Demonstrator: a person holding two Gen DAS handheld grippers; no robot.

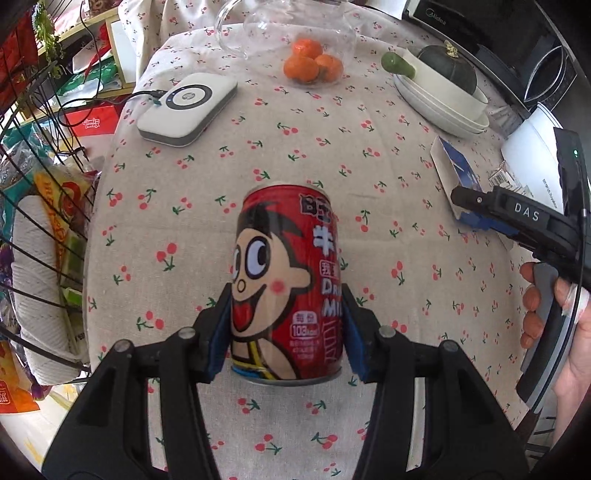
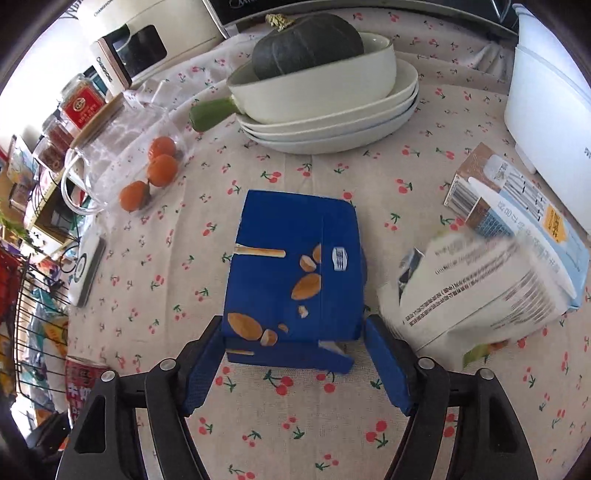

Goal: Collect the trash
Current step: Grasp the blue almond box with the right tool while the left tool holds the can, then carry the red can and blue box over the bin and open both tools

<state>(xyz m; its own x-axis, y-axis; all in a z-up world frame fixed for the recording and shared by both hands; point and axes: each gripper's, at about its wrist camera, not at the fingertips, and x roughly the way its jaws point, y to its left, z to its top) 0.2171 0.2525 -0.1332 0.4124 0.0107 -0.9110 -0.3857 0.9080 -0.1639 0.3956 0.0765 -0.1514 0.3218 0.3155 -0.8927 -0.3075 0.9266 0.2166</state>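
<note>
Left wrist view: the left gripper [image 1: 286,332] clamps one red drink can [image 1: 286,284], a smooth metal cylinder with a cartoon face, its blue pads pressed on both sides at centre frame. The can stands on a cherry-print tablecloth [image 1: 229,173], woven and matte. Upper centre, three oranges [image 1: 312,62] sit by a clear glass pitcher [image 1: 280,29]. One white rounded charger [image 1: 186,105] lies upper left. At the right edge, a hand [image 1: 554,314] carries the right gripper [image 1: 476,206].

Right wrist view: the right gripper [image 2: 295,343] straddles one blue carton [image 2: 291,280], a flattened cardboard box printed with nuts, lying mid-frame. The left pad meets the box's corner; the right pad stands just clear, so nothing is gripped. No earlier frame to compare. One white pouch [image 2: 480,295], blurred, lies right, beside one pale box [image 2: 517,199]. Top centre, three stacked white plates [image 2: 332,129] carry a bowl holding one dark green squash [image 2: 306,44].
</note>
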